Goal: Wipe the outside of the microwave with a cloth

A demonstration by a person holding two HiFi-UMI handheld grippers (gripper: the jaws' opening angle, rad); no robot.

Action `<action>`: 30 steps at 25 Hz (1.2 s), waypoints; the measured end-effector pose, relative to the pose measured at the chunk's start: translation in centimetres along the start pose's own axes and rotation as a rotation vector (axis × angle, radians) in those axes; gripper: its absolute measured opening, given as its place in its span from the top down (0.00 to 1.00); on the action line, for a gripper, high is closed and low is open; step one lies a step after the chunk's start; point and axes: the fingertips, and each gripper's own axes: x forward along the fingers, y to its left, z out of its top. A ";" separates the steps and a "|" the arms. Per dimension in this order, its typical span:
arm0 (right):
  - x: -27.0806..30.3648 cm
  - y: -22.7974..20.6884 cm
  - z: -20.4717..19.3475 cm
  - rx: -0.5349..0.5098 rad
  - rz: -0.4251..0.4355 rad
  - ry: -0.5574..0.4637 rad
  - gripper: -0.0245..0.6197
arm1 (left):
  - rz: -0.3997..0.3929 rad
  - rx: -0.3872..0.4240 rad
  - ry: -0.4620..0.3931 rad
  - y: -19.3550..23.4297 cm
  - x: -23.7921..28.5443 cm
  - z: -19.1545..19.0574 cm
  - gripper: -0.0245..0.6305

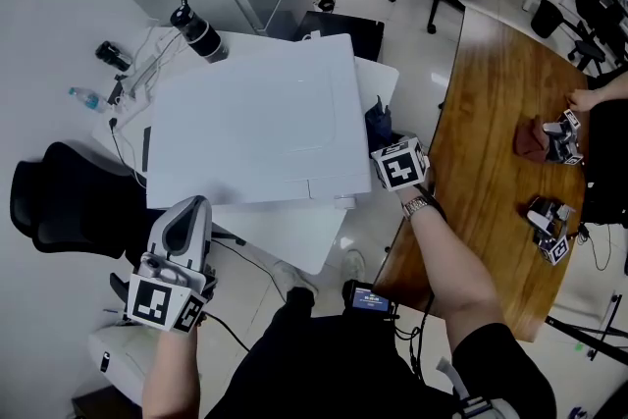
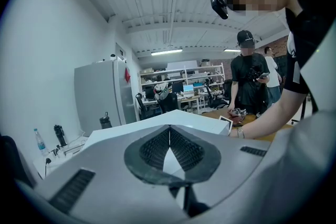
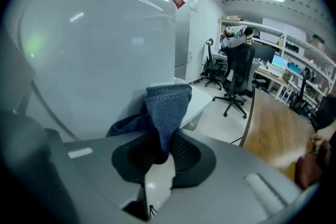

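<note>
The white microwave stands on a white table, seen from above in the head view. My right gripper is at the microwave's right side, shut on a blue cloth. In the right gripper view the cloth sticks up from between the jaws of the right gripper, right beside the microwave's white wall. My left gripper hovers at the microwave's near left corner, shut and empty. In its own view the left gripper has its jaws together, facing the microwave's top.
A black bottle, a small clear bottle and cables lie behind the microwave. A black chair stands at the left. On the wooden table at the right are a brown cloth, another person's hand and other grippers.
</note>
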 end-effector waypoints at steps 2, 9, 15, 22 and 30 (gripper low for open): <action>-0.2 -0.2 0.0 0.000 -0.009 0.001 0.88 | 0.000 -0.001 -0.002 0.0 -0.1 0.0 0.95; -2.0 -0.5 0.3 0.008 -0.028 -0.015 0.88 | -0.003 -0.009 -0.026 0.2 -0.8 0.4 0.95; -5.0 -0.5 0.4 0.011 -0.070 -0.045 0.88 | -0.023 -0.027 -0.056 0.3 -1.7 0.3 0.95; -9.3 0.7 -0.5 0.020 -0.135 -0.054 0.88 | -0.063 -0.046 -0.101 0.9 -3.9 0.0 0.95; -15.0 4.1 -2.2 0.032 -0.215 -0.065 0.88 | -0.101 -0.072 -0.151 2.4 -7.9 -1.1 0.95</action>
